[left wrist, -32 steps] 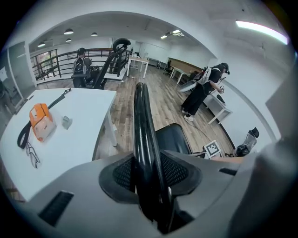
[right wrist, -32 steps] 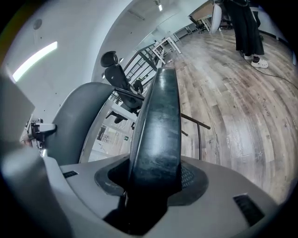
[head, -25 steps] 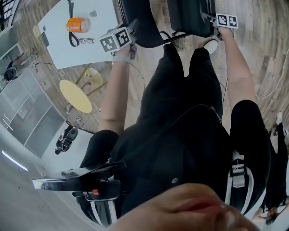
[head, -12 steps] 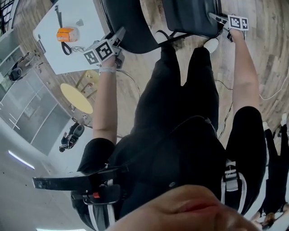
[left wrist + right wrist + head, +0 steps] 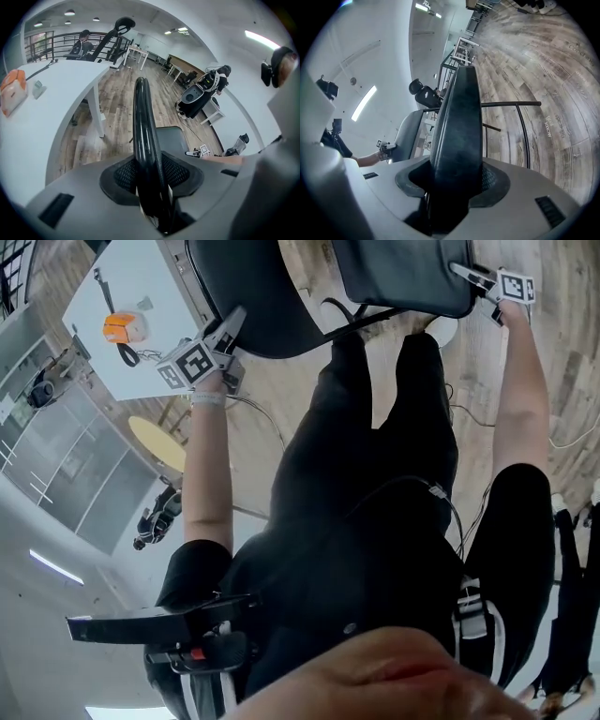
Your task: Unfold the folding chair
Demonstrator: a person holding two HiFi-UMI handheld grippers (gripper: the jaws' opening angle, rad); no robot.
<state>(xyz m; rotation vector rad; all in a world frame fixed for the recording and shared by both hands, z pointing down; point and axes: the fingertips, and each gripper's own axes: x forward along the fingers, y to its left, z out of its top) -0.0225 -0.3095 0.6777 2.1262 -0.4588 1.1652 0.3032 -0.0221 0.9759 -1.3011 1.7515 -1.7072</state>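
In the head view the black folding chair stands before my legs as two dark panels. My left gripper (image 5: 232, 322) is shut on the edge of the left panel, the backrest (image 5: 253, 287). My right gripper (image 5: 461, 271) is shut on the right corner of the padded seat (image 5: 403, 273). The left gripper view shows the backrest's thin edge (image 5: 144, 136) running up from between the left gripper's (image 5: 152, 190) jaws. In the right gripper view the seat's thick edge (image 5: 459, 126) fills the gap of the right gripper (image 5: 452, 187). A black frame tube (image 5: 511, 104) crosses behind it.
A white table (image 5: 150, 277) with an orange box (image 5: 122, 327) and black cords stands left of the chair. A round yellow stool (image 5: 159, 442) is beside my left arm. My white shoe (image 5: 442, 331) sits under the seat. Cables lie on the wooden floor (image 5: 553, 352).
Both grippers have moved outward in the head view with the panels in their grip, the left toward the table, the right further right. The seat and backrest now sit higher in the picture.
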